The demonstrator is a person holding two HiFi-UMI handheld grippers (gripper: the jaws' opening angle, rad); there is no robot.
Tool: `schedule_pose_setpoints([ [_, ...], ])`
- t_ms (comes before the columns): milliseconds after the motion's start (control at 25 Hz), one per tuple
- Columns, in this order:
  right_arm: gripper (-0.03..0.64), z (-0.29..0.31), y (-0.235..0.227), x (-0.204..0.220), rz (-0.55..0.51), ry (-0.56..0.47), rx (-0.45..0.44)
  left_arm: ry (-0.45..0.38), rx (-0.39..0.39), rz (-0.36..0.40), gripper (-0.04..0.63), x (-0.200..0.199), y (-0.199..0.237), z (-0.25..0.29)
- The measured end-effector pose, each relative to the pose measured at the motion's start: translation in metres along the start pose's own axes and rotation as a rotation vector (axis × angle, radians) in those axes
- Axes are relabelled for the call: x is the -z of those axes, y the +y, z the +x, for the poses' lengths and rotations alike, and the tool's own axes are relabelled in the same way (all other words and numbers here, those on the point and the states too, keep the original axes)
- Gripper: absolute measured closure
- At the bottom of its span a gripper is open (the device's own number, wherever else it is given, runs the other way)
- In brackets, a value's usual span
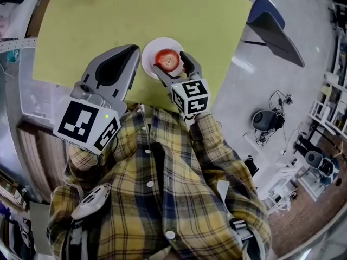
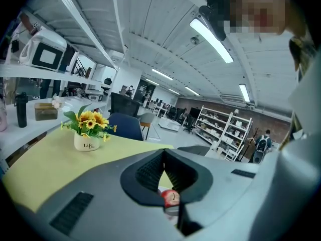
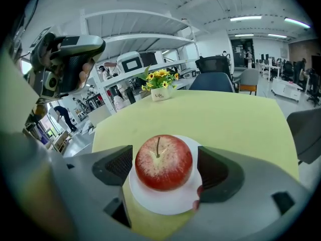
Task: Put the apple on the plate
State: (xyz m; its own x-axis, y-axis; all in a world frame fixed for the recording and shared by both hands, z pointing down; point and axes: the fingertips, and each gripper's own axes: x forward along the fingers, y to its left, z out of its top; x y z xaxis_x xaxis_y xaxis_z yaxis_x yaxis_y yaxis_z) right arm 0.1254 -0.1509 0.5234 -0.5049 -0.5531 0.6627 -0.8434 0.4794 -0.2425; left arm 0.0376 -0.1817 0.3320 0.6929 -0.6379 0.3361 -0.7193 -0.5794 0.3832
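Apple (image 3: 163, 162) sits on the white plate (image 3: 150, 201), on the desk (image 3: 225, 119) | right hand-held gripper (image 1: 171, 62) released, jaws flanking apple | left hand-held gripper (image 2: 163, 154) clenched, empty

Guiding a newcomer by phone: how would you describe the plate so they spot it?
On the big yellow-green table, look at the edge nearest the person's plaid shirt. There lies a small round white plate, between the right gripper's open jaws. Unlike the white flower pot farther back, it is flat and holds a red apple.
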Motion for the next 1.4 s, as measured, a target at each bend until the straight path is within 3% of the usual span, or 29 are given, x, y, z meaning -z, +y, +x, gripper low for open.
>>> schedule_pose_setpoints([
  [400, 0.241, -0.021, 0.006, -0.036, 0.038, -0.078, -0.019, -0.018, 0.021, 0.024, 0.588, -0.013, -0.006, 0.006],
  [840, 0.254, -0.074, 0.015, -0.097, 0.118, -0.262, -0.067, -0.066, 0.066, 0.087, 0.588, -0.042, -0.025, 0.009],
  [1240, 0.449, -0.144, 0.011, -0.146, 0.096, -0.435, 0.028, -0.062, 0.146, 0.131, 0.588, -0.051, -0.054, 0.022],
  [1400, 0.570, -0.167, 0.003, -0.146, 0.103, -0.464, 0.076, -0.050, 0.183, 0.150, 0.588, -0.051, -0.071, 0.029],
])
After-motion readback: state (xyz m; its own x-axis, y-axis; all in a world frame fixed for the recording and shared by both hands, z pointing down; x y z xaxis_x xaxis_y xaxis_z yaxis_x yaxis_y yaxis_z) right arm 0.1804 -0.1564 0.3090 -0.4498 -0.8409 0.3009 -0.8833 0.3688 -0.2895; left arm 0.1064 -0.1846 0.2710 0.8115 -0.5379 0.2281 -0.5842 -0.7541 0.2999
